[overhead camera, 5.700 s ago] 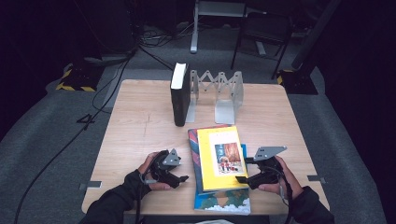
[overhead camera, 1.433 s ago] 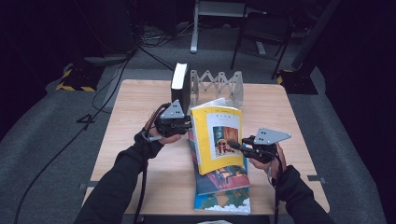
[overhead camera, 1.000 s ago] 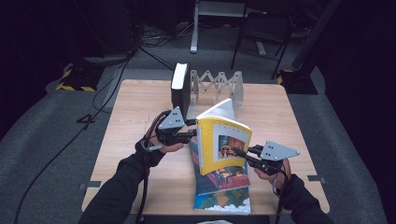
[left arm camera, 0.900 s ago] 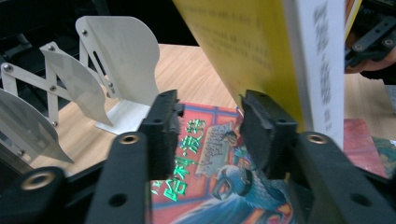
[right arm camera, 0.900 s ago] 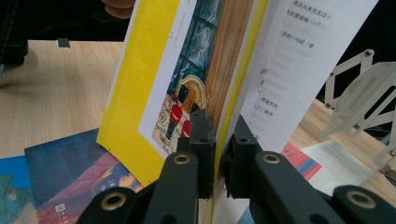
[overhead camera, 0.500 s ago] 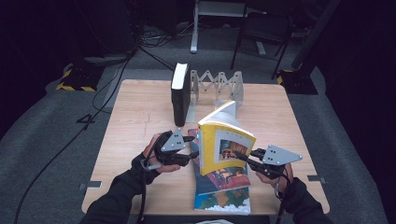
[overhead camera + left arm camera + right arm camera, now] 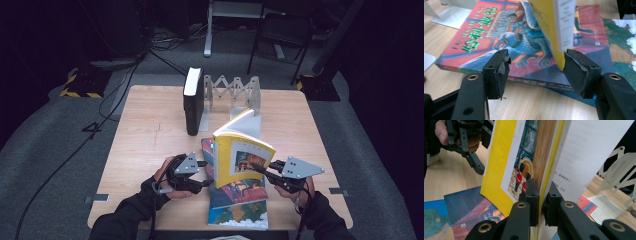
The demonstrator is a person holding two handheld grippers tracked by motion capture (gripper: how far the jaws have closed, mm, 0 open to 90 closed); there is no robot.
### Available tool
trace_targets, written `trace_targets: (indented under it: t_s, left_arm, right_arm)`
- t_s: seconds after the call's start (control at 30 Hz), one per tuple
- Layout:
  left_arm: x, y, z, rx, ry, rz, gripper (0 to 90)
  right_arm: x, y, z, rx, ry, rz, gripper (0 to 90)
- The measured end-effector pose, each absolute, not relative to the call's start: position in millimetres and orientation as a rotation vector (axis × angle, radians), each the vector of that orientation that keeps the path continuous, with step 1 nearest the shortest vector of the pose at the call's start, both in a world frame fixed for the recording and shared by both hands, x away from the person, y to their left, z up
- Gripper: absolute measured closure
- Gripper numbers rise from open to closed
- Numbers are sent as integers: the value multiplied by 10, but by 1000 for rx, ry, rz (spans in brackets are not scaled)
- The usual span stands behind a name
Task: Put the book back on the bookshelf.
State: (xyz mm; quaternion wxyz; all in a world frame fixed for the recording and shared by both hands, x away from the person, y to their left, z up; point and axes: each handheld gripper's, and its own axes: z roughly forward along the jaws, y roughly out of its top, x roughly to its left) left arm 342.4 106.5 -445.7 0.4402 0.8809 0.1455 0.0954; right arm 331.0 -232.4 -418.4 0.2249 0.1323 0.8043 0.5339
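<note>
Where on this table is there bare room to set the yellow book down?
Bare wood lies left of the black book and ahead of the left gripper, also right of the folding rack. It is crowded around the book stack and the yellow book.

Wooden tabletop [image 7: 150, 140] on a grey carpeted floor [image 7: 55, 150]. At the far edge, a thick black book [image 7: 193, 101] standing upright, just beside a metal accordion-style book rack [image 7: 231, 90]. Beyond the tabletop, in dim light, loose cables [image 7: 165, 42], a dark chair [image 7: 280, 35], a pale stand leg [image 7: 207, 30], and a yellow-and-black striped block [image 7: 80, 87] at far left.
</note>
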Motion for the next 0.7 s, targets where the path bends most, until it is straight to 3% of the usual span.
trace_targets:
  t_s: [0.3, 0.7]
  left_arm:
    - [3350, 803, -4532, 2193, 322, 223, 345]
    - [3400, 605, -4539, 2131, 331, 242, 399]
  right_arm:
    - [3303, -2329, -4188, 360, 2221, 1476, 832]
    - [3292, -2328, -4185, 351, 2225, 1462, 826]
